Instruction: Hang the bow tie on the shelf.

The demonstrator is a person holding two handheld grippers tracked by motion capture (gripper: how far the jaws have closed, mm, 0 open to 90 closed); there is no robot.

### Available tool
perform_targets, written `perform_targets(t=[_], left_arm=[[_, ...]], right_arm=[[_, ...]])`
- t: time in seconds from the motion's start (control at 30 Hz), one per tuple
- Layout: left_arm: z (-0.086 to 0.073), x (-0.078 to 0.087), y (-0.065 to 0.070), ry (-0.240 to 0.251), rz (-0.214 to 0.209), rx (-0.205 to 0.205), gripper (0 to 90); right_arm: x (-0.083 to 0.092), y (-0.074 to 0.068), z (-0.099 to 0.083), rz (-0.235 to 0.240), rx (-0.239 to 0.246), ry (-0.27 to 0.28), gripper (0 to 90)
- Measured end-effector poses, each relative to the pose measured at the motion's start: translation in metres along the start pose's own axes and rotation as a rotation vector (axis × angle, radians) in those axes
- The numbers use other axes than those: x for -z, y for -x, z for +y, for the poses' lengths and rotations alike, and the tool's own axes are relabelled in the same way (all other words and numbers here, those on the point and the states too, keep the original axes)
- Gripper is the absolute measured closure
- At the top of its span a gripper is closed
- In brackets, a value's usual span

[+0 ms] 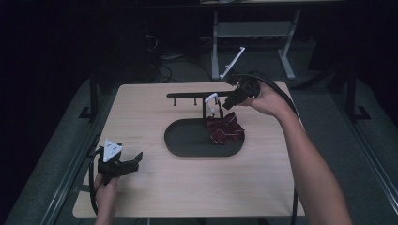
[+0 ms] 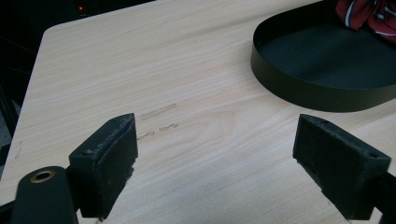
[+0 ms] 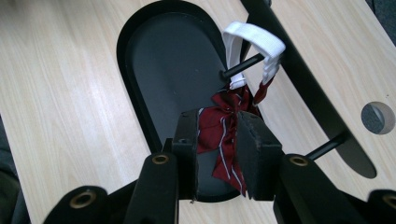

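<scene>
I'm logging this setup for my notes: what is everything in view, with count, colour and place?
Bow tie: one, dark red with thin pale stripes, hanging over the right end of the tray.
Strap: one, white, looped over a peg of the rack, the bow tie hanging from it.
Rack: one, black, bar with pegs, standing over the tray.
Tray: one, black oval, middle of the table.
Table: one, light wood.
Left gripper: black, near left of the table, jaws wide apart over bare wood.
Right gripper: black, at the bow tie; grip unclear.
</scene>
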State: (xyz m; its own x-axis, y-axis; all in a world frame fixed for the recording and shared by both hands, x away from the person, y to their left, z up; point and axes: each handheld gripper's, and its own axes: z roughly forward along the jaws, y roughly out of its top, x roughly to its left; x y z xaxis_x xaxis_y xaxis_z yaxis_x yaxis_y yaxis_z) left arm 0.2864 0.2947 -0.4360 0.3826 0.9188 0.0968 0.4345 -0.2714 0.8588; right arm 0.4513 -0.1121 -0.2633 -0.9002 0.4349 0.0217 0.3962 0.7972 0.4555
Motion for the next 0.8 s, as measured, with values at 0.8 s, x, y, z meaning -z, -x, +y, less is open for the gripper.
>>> perform_targets(t=[0.8], left_arm=[[0.0, 0.0, 0.0, -0.003, -0.001, 0.004, 13.5]], right_arm=[[0.001, -0.006, -0.018, 0.019, 0.002, 0.029, 65.7]])
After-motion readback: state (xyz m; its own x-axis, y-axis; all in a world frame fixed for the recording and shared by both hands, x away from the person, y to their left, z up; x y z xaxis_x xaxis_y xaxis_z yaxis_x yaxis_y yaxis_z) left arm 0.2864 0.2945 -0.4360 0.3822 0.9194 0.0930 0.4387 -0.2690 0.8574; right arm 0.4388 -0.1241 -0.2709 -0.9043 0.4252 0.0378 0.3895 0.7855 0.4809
